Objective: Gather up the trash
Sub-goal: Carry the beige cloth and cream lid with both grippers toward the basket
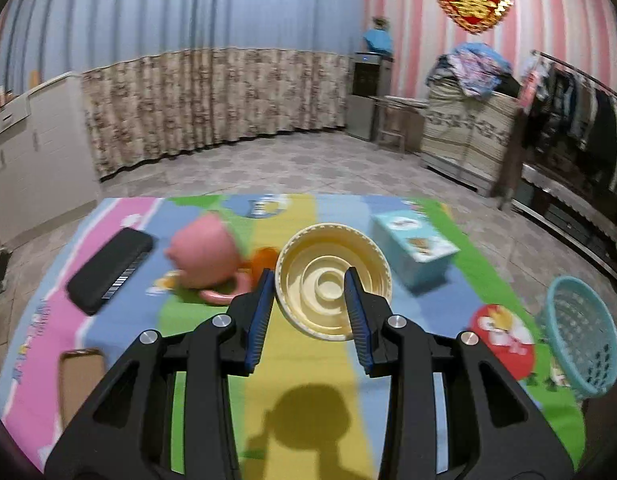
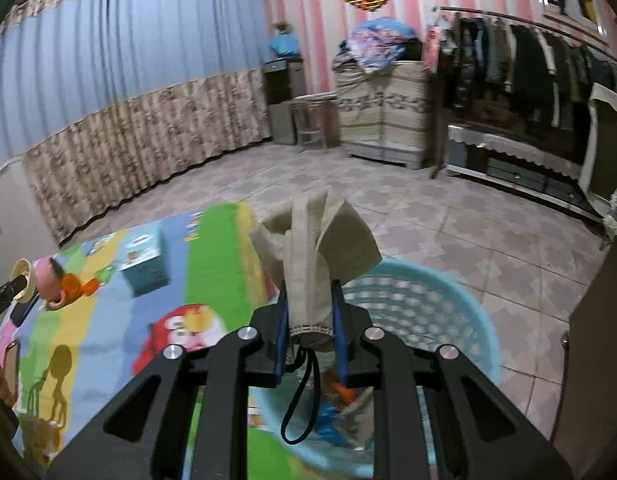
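Trash in both grips here: the left tool (image 1: pixel 309 298) is clamped on a cream paper bowl (image 1: pixel 333 280), one blue pad outside the rim and one inside, the bowl lifted off the colourful play mat (image 1: pixel 108 320) with its shadow below. The right tool (image 2: pixel 309 320) is pinched shut on a beige cloth pouch (image 2: pixel 314 252), its black cord (image 2: pixel 304 400) dangling, held right above the light blue basket (image 2: pixel 428 308). Only the right wrist view looks into that basket, where blurred orange and blue bits lie; the left wrist view shows it side-on at the mat's right edge (image 1: pixel 578 332). The left view alone gives the black case (image 1: pixel 108 268) and cardboard piece (image 1: pixel 80 380). Both views show the pink cup (image 1: pixel 206 256) on its side, blurred, and the teal box (image 1: pixel 414 252) on the mat.
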`<state>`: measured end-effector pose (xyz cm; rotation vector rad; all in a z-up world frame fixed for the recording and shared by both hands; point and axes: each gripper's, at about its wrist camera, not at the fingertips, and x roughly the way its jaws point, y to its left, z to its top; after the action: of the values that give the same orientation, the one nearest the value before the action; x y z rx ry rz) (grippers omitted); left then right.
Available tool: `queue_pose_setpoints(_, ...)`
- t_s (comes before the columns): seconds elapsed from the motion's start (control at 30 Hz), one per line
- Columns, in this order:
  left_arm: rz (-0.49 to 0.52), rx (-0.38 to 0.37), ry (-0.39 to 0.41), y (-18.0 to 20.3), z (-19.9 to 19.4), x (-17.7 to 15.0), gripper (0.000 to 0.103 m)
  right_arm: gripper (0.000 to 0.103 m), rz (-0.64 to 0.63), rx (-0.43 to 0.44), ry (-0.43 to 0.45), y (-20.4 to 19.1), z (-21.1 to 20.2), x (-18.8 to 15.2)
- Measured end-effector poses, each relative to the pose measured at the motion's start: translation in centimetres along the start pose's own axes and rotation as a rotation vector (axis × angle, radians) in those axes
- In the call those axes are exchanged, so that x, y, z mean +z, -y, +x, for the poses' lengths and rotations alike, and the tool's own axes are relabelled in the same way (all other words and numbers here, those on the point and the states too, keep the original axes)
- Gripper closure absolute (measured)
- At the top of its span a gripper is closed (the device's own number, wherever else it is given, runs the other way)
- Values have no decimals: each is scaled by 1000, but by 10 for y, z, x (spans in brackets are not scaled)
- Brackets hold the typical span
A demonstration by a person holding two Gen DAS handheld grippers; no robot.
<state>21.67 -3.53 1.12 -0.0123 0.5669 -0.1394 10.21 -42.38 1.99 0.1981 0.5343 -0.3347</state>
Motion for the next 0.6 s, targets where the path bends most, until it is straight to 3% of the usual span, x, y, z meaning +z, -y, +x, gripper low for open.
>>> queue_pose_setpoints(0.23,99,-103,16,91,0,-6,68,84,64,-40,13,48,6,1)
queue_pose_setpoints(0.6,194,-285,2,207,6,-16,68,84,112,-60,2,75,17,-8)
